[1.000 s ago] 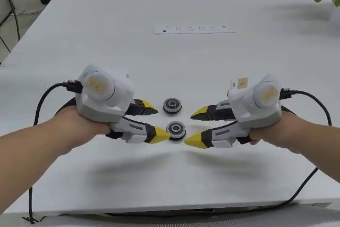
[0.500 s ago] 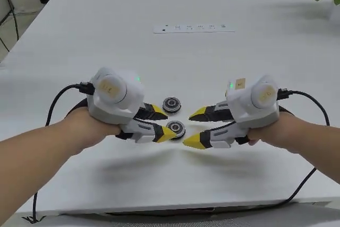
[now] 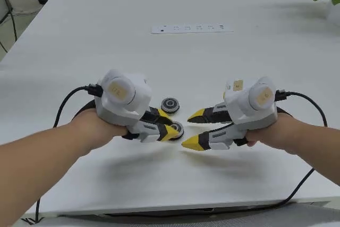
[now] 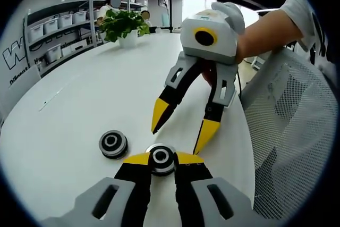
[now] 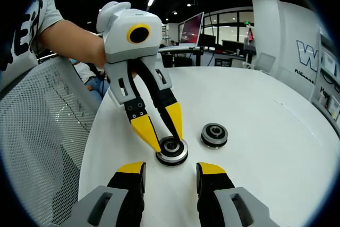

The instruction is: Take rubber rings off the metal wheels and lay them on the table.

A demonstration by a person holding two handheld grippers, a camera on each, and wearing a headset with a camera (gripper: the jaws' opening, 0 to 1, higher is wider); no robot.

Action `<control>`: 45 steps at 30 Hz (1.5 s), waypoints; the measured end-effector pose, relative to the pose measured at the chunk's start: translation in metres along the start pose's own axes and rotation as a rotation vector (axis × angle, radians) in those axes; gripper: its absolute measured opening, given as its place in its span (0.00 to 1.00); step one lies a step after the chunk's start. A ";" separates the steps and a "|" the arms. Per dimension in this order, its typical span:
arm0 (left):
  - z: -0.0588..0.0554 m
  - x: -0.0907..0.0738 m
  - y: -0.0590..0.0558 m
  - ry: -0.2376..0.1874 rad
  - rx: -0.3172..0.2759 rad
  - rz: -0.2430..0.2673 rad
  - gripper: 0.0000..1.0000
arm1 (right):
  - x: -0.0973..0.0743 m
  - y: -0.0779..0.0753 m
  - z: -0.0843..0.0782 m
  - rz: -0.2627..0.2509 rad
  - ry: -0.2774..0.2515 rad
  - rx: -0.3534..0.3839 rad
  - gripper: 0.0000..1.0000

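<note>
the left gripper (image 3: 169,125) has its jaws clamped on the near wheel (image 5: 171,151) on the white counter (image 3: 239,62), the far wheel (image 3: 170,104) just beside, while the right gripper (image 3: 188,129) hovers near with jaws spread, empty.

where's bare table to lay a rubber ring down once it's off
Widest bare table: between the far wheel and the power strip, and out to both sides. Crowded at the near edge, where the left claw holds the near wheel and the open right claw faces it.
</note>
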State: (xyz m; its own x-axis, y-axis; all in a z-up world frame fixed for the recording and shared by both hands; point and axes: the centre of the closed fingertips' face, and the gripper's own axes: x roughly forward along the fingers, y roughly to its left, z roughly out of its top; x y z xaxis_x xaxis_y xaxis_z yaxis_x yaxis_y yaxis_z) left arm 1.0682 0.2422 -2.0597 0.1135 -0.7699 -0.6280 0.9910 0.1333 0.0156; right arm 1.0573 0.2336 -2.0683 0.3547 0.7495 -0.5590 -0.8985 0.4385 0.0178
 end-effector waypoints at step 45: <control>-0.001 0.001 0.002 -0.008 -0.018 0.048 0.07 | 0.019 -0.006 0.004 -0.020 -0.032 0.124 0.30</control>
State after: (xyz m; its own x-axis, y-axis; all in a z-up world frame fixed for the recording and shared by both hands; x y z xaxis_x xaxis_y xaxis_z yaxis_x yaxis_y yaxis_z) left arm 1.0705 0.2429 -2.0611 0.1615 -0.7671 -0.6209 0.9829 0.1814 0.0316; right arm 1.0703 0.2477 -2.0762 0.3824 0.7546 -0.5331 -0.8530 0.5101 0.1101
